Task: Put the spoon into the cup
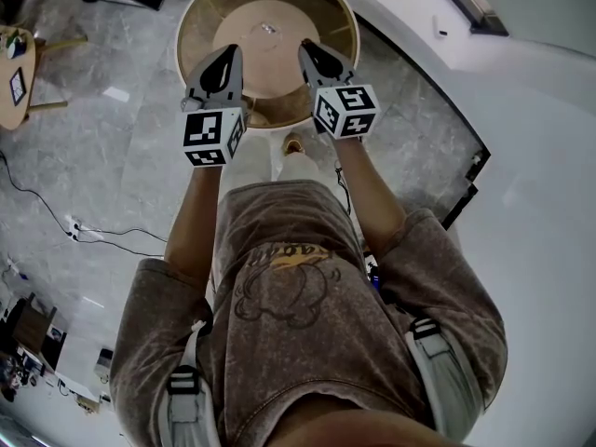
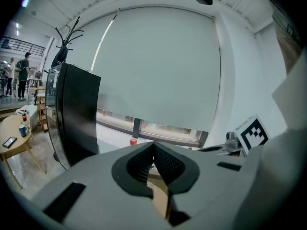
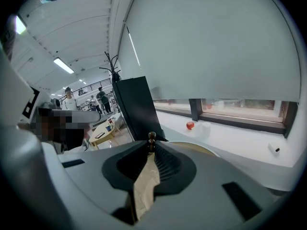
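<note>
The spoon point(image 3: 151, 137) is seemingly pinched in the nearly closed right tongs point(image 3: 151, 145), the left tongs point(image 2: 153, 153) are closed empty, and placing into the cup, nowhere made out, is left.

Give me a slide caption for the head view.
Seen from above, a person holds the left gripper and right gripper side by side over a round wooden table.
</note>
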A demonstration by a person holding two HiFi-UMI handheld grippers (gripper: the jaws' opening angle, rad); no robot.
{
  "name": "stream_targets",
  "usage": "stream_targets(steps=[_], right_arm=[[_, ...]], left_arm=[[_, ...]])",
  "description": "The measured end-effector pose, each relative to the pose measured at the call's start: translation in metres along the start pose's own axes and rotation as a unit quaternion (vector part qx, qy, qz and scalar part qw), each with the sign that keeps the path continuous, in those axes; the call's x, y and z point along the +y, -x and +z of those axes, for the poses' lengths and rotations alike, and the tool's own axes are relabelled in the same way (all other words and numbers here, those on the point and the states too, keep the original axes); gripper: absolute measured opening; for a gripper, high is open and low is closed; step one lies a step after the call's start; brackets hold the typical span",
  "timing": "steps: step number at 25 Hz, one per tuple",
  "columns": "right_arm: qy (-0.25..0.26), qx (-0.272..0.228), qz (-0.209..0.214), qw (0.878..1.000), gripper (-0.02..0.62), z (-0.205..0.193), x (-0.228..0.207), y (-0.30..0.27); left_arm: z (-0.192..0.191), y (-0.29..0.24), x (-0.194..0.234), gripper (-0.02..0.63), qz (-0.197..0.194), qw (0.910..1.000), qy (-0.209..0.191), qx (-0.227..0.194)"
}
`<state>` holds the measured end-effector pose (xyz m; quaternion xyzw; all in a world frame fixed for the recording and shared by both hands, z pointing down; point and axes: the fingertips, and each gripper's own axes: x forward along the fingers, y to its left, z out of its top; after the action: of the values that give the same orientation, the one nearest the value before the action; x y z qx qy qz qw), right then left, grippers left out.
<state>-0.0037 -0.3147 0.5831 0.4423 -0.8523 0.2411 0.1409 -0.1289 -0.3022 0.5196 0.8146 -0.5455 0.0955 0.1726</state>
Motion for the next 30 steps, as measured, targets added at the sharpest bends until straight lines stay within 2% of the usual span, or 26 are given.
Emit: stream_targets(steps=[13,23,30], right_arm=[[-0.023,0.08,-0.011,0.996,0.058,-0.071,-0.024,-0.054],[-0.033,0.151,-0.021,0.988,0.058,-0.123,-0.032,-0.086],[-0.04,0.176,-0.03,0.983,0.058,-0.147,-0.038,-0.096]], left_arm=[[-0.018,-0.006,0.004,0.015,-0.003,0.9999,0.005,0.014],[-0.032,-0.012,0.001,0.015,-0.019,0.9994,0.006,0.029],[-0.038,-0.014,0.007,0.015,-0.022,0.9991,0.006,0.037]])
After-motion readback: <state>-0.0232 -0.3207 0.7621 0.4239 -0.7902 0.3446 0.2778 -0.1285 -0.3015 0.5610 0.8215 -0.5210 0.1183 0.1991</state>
